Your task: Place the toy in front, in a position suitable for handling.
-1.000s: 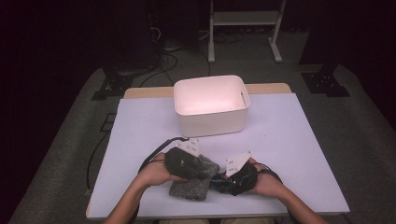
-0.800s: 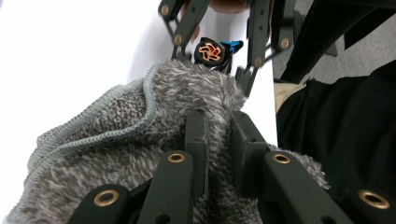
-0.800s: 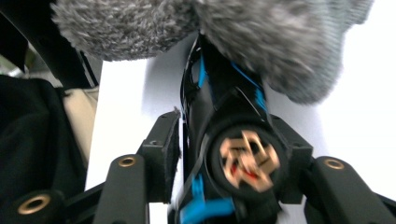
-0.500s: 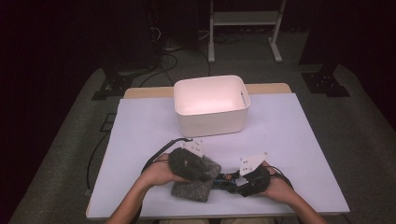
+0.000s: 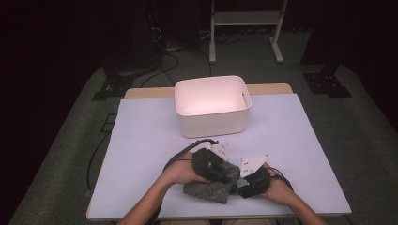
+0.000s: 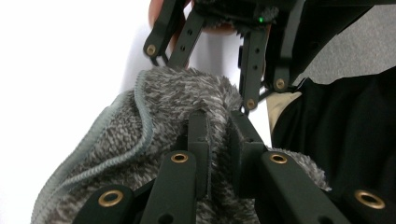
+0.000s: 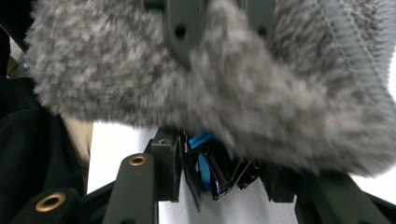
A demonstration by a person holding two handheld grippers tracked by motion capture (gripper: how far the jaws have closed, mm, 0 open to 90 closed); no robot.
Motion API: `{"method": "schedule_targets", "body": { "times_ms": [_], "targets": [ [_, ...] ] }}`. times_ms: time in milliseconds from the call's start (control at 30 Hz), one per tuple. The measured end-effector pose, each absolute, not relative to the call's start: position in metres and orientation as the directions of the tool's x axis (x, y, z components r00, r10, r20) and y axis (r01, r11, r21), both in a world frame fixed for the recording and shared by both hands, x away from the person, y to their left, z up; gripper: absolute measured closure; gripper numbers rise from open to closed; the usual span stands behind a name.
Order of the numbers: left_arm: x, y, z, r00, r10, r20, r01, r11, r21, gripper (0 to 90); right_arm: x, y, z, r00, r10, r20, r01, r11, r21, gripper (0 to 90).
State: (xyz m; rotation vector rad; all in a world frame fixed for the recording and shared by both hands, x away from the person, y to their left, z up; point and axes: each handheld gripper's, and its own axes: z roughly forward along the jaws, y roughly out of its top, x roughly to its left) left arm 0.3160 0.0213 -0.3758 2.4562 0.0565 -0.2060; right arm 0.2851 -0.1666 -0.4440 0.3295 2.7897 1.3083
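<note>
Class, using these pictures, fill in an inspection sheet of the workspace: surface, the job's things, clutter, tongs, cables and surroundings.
Surface: pale table top, bare around the work.
Job's things: grey fuzzy cloth at the near edge; white bin behind it, nothing seen inside.
Clutter: nothing seen.
Tongs: left tongs have just closed, pinching a fold of the cloth; right tongs sit under the cloth, grip unclear.
Cables: black cable loops from the left tongs.
Surroundings: dark room, grey floor, white frame behind.

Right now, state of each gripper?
Left gripper: shut on the grey fuzzy cloth, jaws just closed further.
Right gripper: at the cloth's other end; grip cannot be told.
</note>
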Motion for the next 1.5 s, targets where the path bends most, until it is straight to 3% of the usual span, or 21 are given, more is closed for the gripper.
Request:
{"method": "schedule_targets", "body": {
  "times_ms": [233, 667, 867, 1067, 1500],
  "targets": [
    [0.318, 0.04, -0.378, 0.984, 0.007, -0.178, 0.12, -0.765, 0.633, 81.0, 0.286, -0.167, -0.445, -0.977, 0.207, 0.052, 0.172, 0.62, 0.766, 55.0],
    [0.316, 0.116, -0.376, 0.975, 0.142, -0.173, 0.222, -0.724, 0.654, 80.0, 0.286, -0.167, -0.445, -0.978, 0.204, 0.045, 0.165, 0.618, 0.769, 55.1],
    [0.315, 0.13, -0.376, 0.97, 0.177, -0.165, 0.242, -0.723, 0.647, 80.0, 0.286, -0.167, -0.445, -0.978, 0.203, 0.046, 0.164, 0.618, 0.769, 55.1],
    [0.315, 0.119, -0.375, 0.972, 0.159, -0.171, 0.233, -0.72, 0.654, 80.5, 0.286, -0.167, -0.445, -0.978, 0.205, 0.048, 0.167, 0.618, 0.768, 55.0],
    [0.316, 0.034, -0.377, 0.987, -0.017, -0.16, 0.09, -0.769, 0.633, 80.4, 0.287, -0.166, -0.446, -0.976, 0.211, 0.06, 0.18, 0.613, 0.769, 55.0]
  ]
}}
